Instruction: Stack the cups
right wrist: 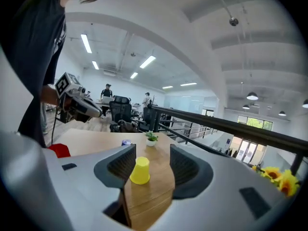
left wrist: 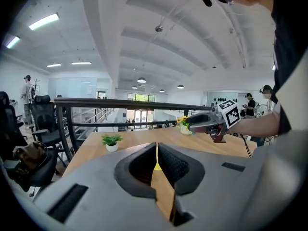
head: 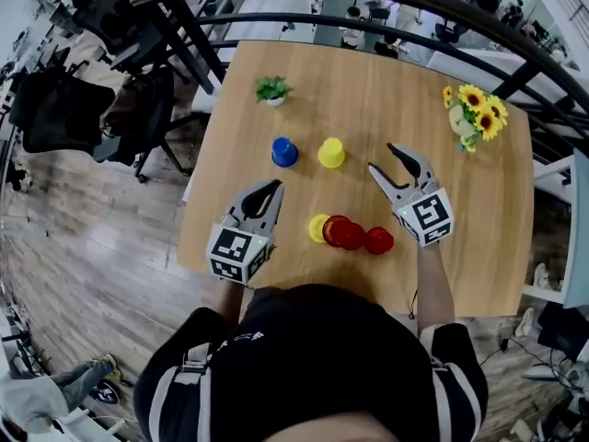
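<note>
No cup is held, so the stacking is judged to be at the approach stage. At the left of the counter (head: pixel 479 238), the left tongs (head: pixel 272 188) are held above the near edge with the jaws brought almost together, only a thin slit being left between them; nothing is gripped or touched. A blue cup (head: pixel 284 152) is stood further out, well apart from them.

Near the front edge a cluster is seen: a yellow cup on its side (head: pixel 317 227) lying against two red cups (head: pixel 342 232), which may be partly nested already, though this cannot be told for certain.

To the right, the standing yellow cup (right wrist: pixel 140 171) is framed between the jaws of the right tongs (head: pixel 383 157), which are spread wide and empty; the cup is near but not touched. As the next move, the right tongs would probably need to be advanced until the cup wall is straddled, then closed gently so the thin cup is not crushed or tipped
</note>
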Demonstrator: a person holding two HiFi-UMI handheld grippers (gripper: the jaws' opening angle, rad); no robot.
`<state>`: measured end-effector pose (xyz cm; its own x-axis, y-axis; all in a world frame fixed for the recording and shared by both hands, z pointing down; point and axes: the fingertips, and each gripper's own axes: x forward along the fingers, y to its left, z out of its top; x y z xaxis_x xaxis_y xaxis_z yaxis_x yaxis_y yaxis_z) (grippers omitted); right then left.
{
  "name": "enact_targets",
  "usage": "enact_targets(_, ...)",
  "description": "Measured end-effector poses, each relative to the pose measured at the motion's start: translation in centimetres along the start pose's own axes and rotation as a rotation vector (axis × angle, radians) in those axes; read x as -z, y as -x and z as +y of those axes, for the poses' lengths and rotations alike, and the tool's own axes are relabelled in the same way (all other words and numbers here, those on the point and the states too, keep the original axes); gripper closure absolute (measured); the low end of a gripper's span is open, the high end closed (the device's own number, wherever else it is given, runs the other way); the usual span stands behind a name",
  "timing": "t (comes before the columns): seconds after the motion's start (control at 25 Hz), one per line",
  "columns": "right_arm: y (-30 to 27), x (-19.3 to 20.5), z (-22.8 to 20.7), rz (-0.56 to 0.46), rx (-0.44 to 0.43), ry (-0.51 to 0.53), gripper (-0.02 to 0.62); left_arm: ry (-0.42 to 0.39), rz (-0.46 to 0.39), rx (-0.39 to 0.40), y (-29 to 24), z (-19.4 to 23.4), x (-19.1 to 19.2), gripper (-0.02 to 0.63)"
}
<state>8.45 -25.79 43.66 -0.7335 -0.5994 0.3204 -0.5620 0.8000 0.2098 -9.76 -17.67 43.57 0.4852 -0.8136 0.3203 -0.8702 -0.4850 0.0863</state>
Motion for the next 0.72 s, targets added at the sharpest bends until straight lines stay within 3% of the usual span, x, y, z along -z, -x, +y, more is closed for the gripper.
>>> enact_targets(0.16,-3.5,1.8,1.0,0.012,-0.124,0.018,0.374,0.024,0.040,-0.025,-1.1,0.5,0.8,0.589)
enact_targets(0.4,-6.7,3.5,2.8,-0.006,-0.262,0.000,0.373,0.013,0.043,0.000,-3.0,0.0,0.9,0.589)
enact_targets(0.72,-9.7,4.6,4.8,-0.033,-0.357,-0.011,0.339,0.016,0.095,-0.008,-4.0,0.3,2.0,0.589)
